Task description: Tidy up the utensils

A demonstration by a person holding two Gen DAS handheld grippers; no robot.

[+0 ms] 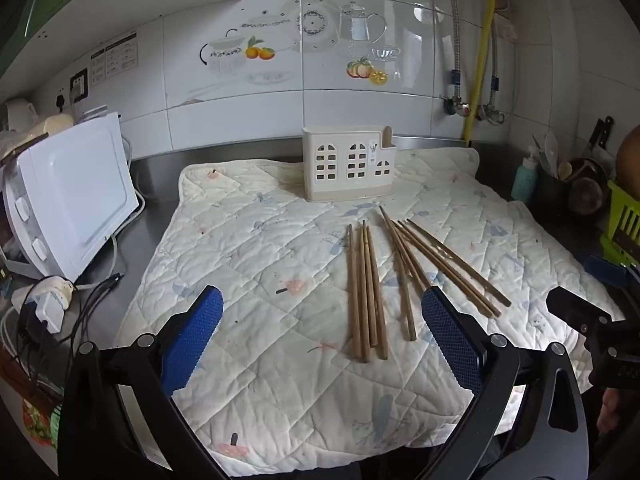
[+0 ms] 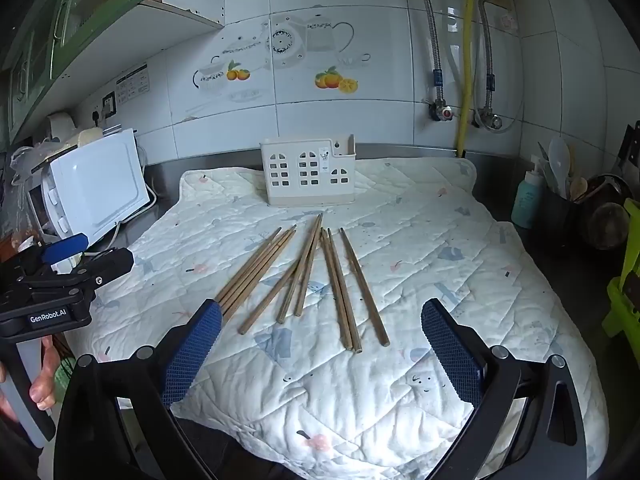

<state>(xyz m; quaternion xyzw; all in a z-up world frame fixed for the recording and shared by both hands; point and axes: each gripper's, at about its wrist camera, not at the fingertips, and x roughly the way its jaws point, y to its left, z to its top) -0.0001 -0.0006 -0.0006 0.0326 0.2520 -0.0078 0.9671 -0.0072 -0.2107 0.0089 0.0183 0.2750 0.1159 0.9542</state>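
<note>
Several wooden chopsticks lie loose on a quilted white cloth, in two fanned groups; they also show in the right wrist view. A cream utensil holder with window cut-outs stands upright at the cloth's far edge, also in the right wrist view. My left gripper is open and empty, hovering over the near part of the cloth, short of the chopsticks. My right gripper is open and empty, near the chopsticks' near ends. The left gripper also shows at the left of the right wrist view.
A white microwave stands at the left with cables and a plug beside it. At the right are a teal bottle, a dark pot of utensils and a green rack. A tiled wall runs behind the steel counter.
</note>
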